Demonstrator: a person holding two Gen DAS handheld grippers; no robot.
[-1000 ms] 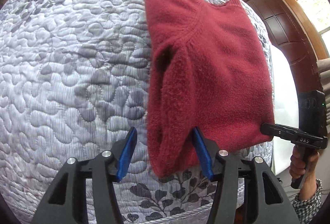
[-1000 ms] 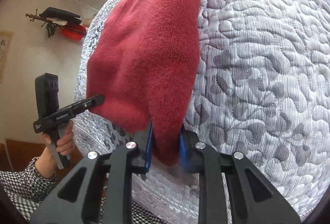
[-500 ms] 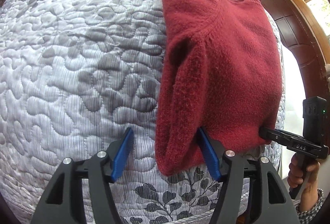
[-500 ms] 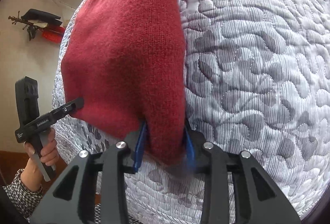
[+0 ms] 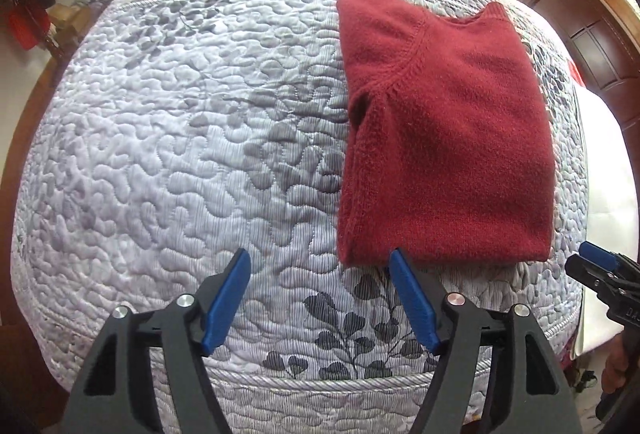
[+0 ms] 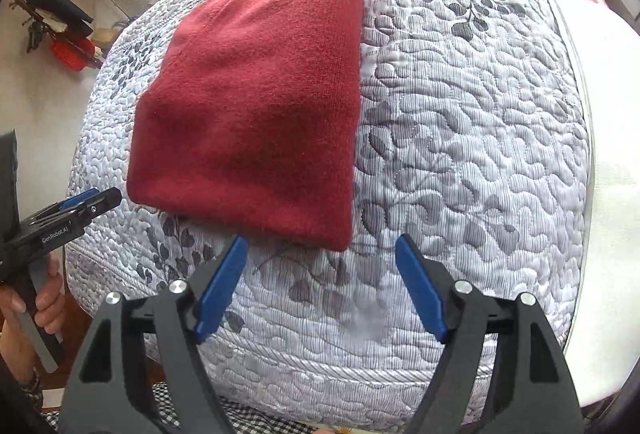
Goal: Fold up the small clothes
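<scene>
On quilt [image 5: 168,138]: folded sweater [image 5: 444,150]; sleeves hidden.

Both the left gripper [image 5: 320,274] and the right gripper [image 6: 320,258] hover with jaws spread wide, holding nothing.

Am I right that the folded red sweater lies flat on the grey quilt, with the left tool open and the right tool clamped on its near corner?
Not quite: the right tool is open too, its fingers spread just short of the red sweater, as the right wrist view shows. The rest holds: the sweater lies folded flat on the grey quilt, and the left tool is open.
</scene>
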